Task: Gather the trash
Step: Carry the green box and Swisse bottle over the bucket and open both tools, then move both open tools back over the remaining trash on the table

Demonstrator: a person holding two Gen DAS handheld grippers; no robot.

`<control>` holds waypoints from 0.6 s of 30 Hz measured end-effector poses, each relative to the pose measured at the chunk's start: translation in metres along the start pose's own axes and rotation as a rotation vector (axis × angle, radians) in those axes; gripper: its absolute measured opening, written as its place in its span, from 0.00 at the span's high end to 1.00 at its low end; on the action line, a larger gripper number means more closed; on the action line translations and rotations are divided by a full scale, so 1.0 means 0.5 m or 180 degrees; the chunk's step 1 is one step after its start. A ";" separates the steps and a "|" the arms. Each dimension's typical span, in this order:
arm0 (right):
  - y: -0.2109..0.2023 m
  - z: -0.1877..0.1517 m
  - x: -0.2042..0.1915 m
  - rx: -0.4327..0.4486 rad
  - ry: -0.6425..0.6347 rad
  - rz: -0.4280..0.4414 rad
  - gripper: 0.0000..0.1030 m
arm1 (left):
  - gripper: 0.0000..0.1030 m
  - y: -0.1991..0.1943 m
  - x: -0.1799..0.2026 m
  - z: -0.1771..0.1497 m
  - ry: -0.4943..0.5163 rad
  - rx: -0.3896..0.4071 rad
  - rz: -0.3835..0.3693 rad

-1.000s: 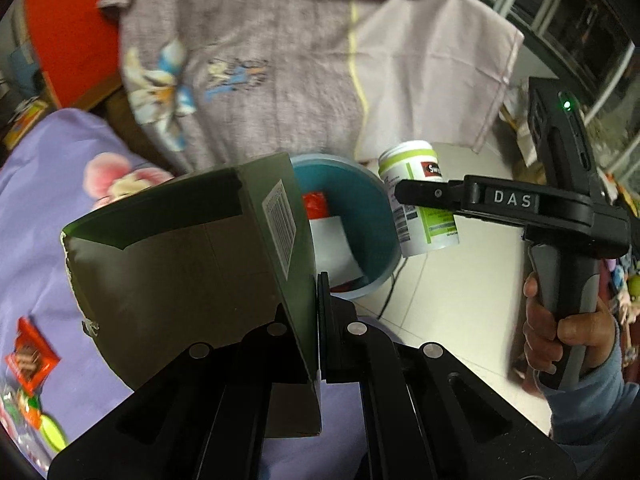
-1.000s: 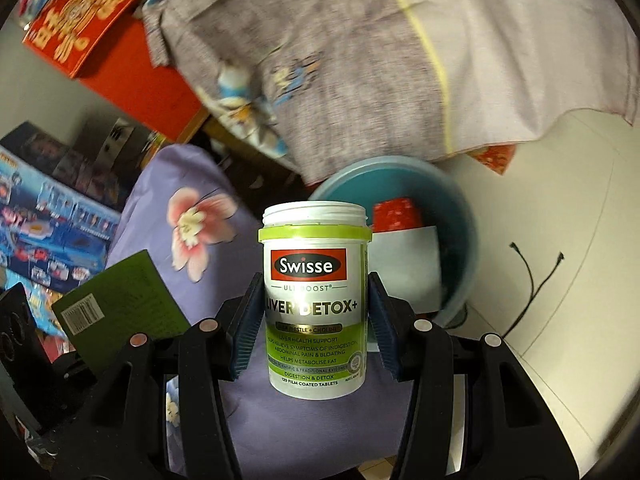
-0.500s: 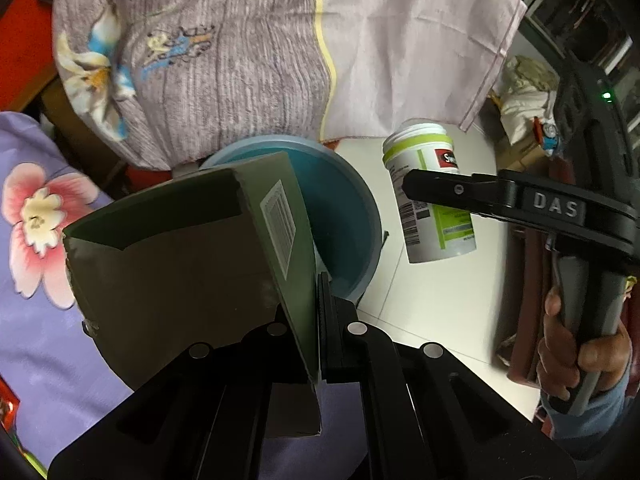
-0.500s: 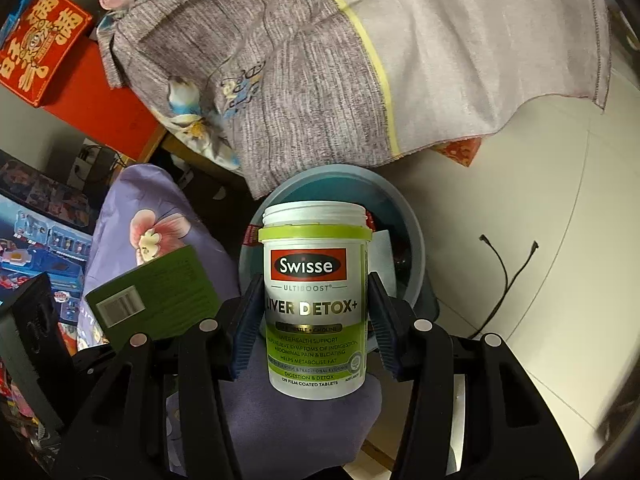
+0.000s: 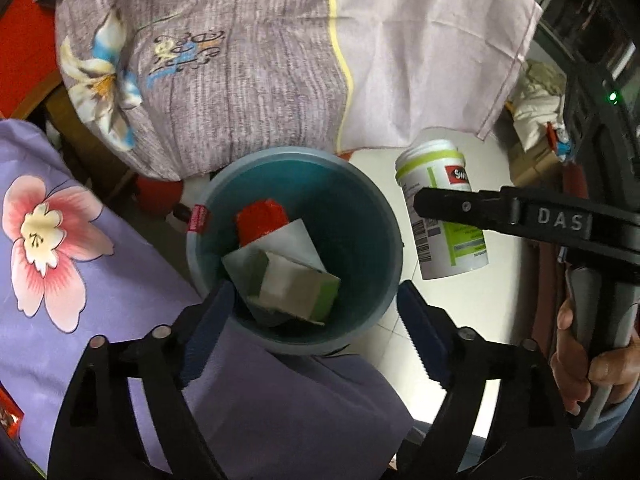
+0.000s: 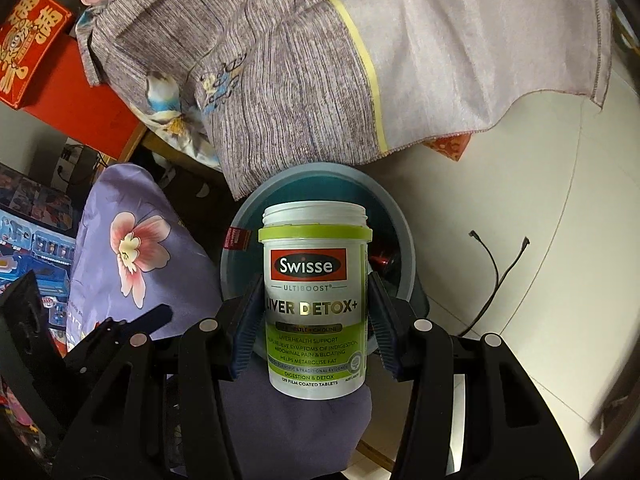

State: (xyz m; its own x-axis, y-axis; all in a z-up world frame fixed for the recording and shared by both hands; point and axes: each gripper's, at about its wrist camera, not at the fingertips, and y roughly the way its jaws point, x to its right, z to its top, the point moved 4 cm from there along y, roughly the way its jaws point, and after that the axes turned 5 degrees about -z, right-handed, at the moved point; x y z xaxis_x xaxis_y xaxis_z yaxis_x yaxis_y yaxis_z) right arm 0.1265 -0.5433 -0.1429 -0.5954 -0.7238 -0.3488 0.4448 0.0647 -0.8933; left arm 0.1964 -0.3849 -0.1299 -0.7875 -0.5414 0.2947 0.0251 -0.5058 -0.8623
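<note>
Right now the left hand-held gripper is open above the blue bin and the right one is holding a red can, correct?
Not quite. The right hand-held gripper holds a white and green Swisse bottle, as the right wrist view shows. The left hand-held gripper is indeed open above the blue bin.

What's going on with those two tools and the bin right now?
Left tool open, empty, over blue bin; green carton inside. Right tool shut on Swisse bottle above bin. Nothing blocking.

One teal bin [image 5: 384,216]; inside it one red packet [image 5: 262,218] and two cardboard boxes [image 5: 298,294]; one Swisse supplement bottle [image 6: 316,300]; two grippers [image 5: 316,320]; two floral cloths [image 5: 52,236]; one black cable [image 6: 496,276] on the floor
</note>
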 end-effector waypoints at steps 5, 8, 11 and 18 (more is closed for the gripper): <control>0.013 -0.001 -0.008 -0.0036 -0.0031 0.0003 0.53 | 0.11 -0.013 -0.031 -0.015 -0.0157 0.0006 0.0022; 0.023 -0.001 -0.015 -0.0064 -0.0057 -0.0011 0.52 | 0.10 -0.021 -0.043 -0.026 -0.0231 0.0017 0.0019; 0.033 -0.001 -0.021 -0.0094 -0.0076 -0.0017 0.45 | 0.08 -0.026 -0.048 -0.035 -0.0289 0.0021 0.0006; 0.043 -0.010 -0.029 -0.0142 -0.0096 -0.0053 0.34 | 0.07 -0.024 -0.050 -0.055 -0.0306 -0.0022 0.0001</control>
State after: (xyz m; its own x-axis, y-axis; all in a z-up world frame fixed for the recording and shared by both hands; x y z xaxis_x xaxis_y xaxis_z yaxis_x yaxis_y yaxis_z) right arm 0.1414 -0.5279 -0.1584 -0.5819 -0.7452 -0.3257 0.4043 0.0824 -0.9109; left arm 0.1989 -0.3471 -0.1383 -0.7248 -0.6036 0.3322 0.0210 -0.5012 -0.8651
